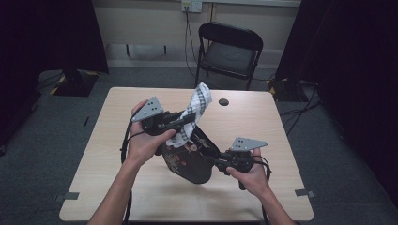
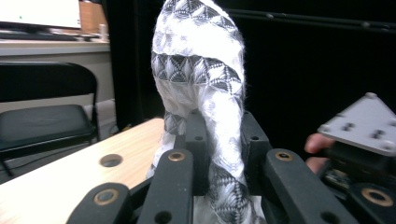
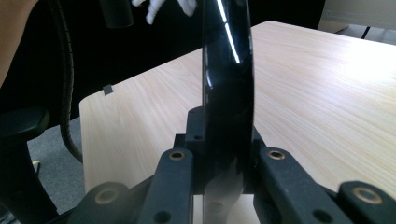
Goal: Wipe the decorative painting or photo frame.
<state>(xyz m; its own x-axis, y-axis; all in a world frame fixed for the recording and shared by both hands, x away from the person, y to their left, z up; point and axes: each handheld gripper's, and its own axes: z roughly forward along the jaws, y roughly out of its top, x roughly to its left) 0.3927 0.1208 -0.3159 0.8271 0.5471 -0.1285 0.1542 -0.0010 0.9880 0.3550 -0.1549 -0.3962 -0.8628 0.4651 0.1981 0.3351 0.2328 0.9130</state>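
Occupying the middle of the table (image 1: 117,187), raised above the wood, is a black bag (image 1: 187,161) with a faint floral print, held between two hand-held grippers.

Left gripper (image 1: 185,119): held up over the bag's upper left part; jaws closed on a black-and-white patterned cloth (image 1: 197,105). In the left gripper view the cloth (image 2: 201,84) is seen pinched between the two black jaws and standing up above them in a twisted column, its top toward the far edge of the table.

Right gripper (image 1: 217,161): held lower, to the right of the bag; jaws pressed together on the bag's glossy black edge. In the right gripper view that edge (image 3: 226,93) is seen rising upright between the jaws as a thin, shiny strip.

Open surface: bare wood is seen to the left, to the right and along the near edge, where both forearms enter. The far strip is bare apart from a round cable hole (image 1: 223,101), just right of the cloth's top.

Surroundings: a black folding chair (image 1: 230,49) is set beyond the far edge, well apart from the grippers. Dark curtains are hung at both sides of the room.
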